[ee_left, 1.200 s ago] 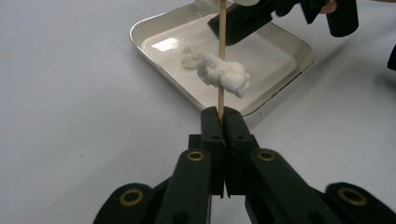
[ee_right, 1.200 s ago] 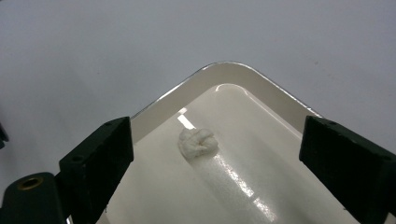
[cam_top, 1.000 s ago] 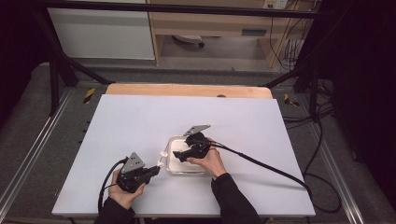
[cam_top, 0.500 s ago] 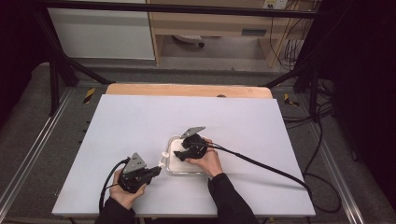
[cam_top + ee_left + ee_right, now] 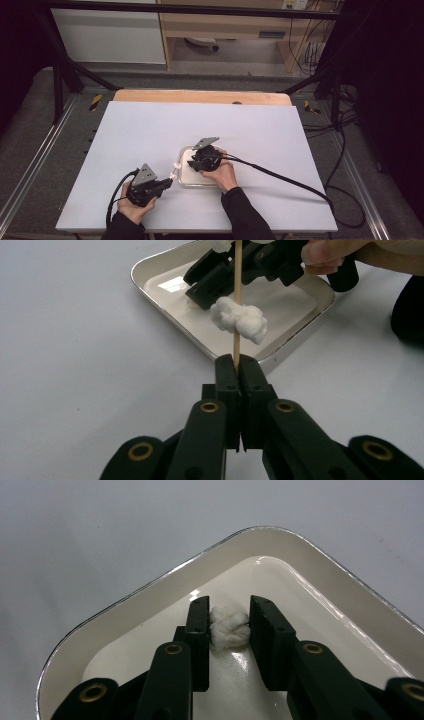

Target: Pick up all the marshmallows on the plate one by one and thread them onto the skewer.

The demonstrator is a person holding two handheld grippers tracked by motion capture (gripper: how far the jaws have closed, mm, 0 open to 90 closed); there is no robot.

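Observation:
My left gripper [image 5: 238,362] is shut on the lower end of a thin wooden skewer [image 5: 238,295], which points up and away from it. A white fluffy lump [image 5: 239,320] is threaded on the skewer, with a second one [image 5: 220,244] higher up. My right gripper [image 5: 230,612] reaches into the shallow white tray [image 5: 150,595]. Its jaws have just been closing, and both pads now touch another white lump [image 5: 229,627] on the tray floor. In the high view, the left gripper [image 5: 170,181] sits just left of the tray [image 5: 186,184], and the right gripper [image 5: 192,164] is over it.
The tray rests on a white tabletop [image 5: 150,130] with a wooden strip [image 5: 200,96] along its far edge. The right gripper's cable [image 5: 280,177] trails off to the right across the table. Metal frame rails [image 5: 30,170] run along both sides.
The right gripper has tipped slightly lower into the tray. Both hands have otherwise kept their places, and the left gripper still holds the skewer.

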